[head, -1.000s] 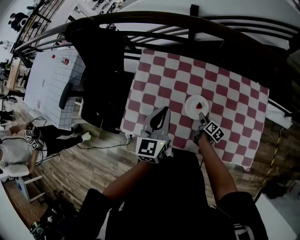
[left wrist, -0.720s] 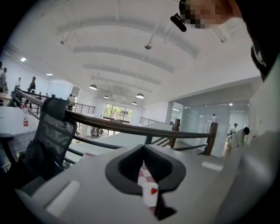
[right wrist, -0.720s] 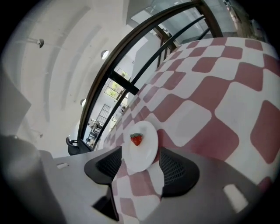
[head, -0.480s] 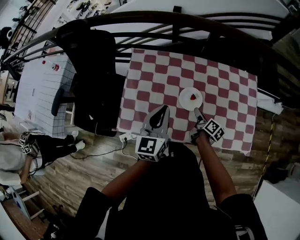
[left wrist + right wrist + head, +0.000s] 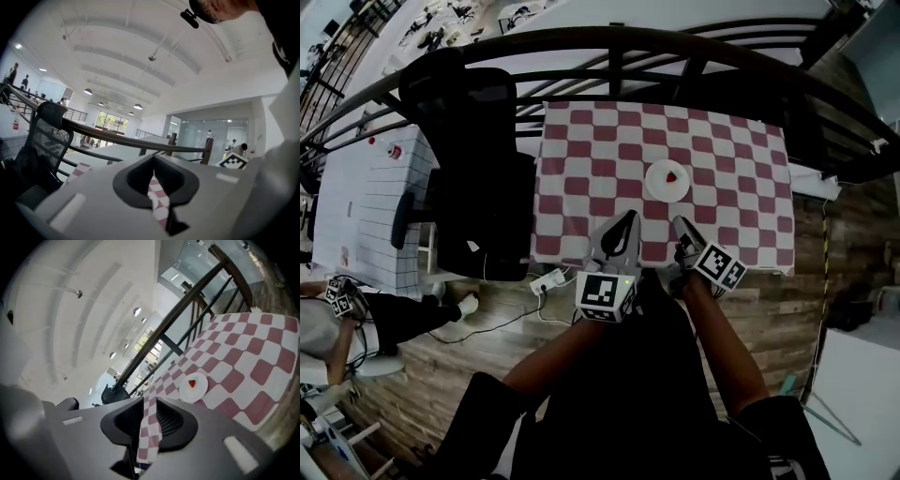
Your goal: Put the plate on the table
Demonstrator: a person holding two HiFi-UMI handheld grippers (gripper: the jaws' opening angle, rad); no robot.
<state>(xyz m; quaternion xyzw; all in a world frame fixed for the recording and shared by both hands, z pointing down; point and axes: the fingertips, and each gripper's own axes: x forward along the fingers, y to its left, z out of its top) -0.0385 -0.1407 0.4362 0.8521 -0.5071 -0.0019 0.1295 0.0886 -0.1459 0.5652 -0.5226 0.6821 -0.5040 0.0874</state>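
Note:
A small white plate (image 5: 667, 180) with a red bit on it rests on the red-and-white checked table (image 5: 741, 178). My right gripper (image 5: 680, 225) hangs over the table's near edge, a short way back from the plate. Its jaws are closing with nothing between them, and a narrow gap remains. In the right gripper view the plate (image 5: 193, 388) lies ahead on the cloth, beyond my right gripper (image 5: 150, 427). My left gripper (image 5: 625, 219) is held over the near edge to the plate's left, jaws together and empty. In the left gripper view my left gripper (image 5: 153, 185) shows only a slit of cloth.
A black office chair (image 5: 473, 159) stands at the table's left side. A dark curved railing (image 5: 675, 47) runs behind the table. A white power strip (image 5: 546, 279) lies on the wooden floor below the near edge. A person (image 5: 356, 314) is at the far left.
My right gripper has drawn back from the plate's rim toward the near edge, leaving the plate on the table. The head view has shifted, so the table sits farther away.

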